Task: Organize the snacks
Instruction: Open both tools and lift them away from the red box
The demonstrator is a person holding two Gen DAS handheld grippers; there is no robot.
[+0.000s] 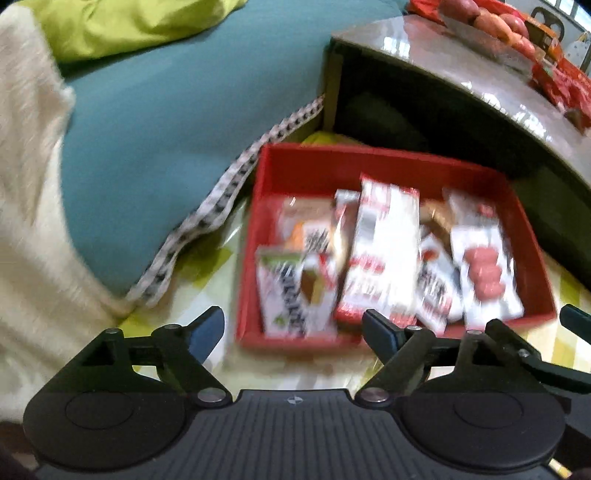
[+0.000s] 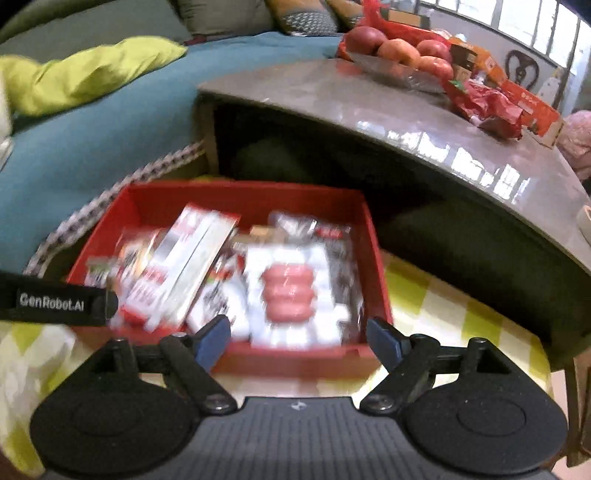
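Observation:
A red box (image 1: pixel 314 162) sits on a yellow-checked cloth and holds several snack packets. A tall red-and-white carton (image 1: pixel 380 251) leans in its middle; a white packet with pink sausages (image 1: pixel 484 273) lies at its right. My left gripper (image 1: pixel 293 328) is open and empty, just in front of the box's near wall. In the right wrist view the same box (image 2: pixel 236 195), carton (image 2: pixel 184 266) and sausage packet (image 2: pixel 290 291) show. My right gripper (image 2: pixel 299 339) is open and empty at the box's near wall. Both views are blurred.
A grey low table (image 2: pixel 369 107) stands behind the box with a bowl of apples (image 2: pixel 399 55) and red wrappers (image 2: pixel 487 103). A teal sofa cushion (image 1: pixel 184 122) and a lime pillow (image 1: pixel 122 26) lie at left. The left gripper's side (image 2: pixel 55 302) shows at left.

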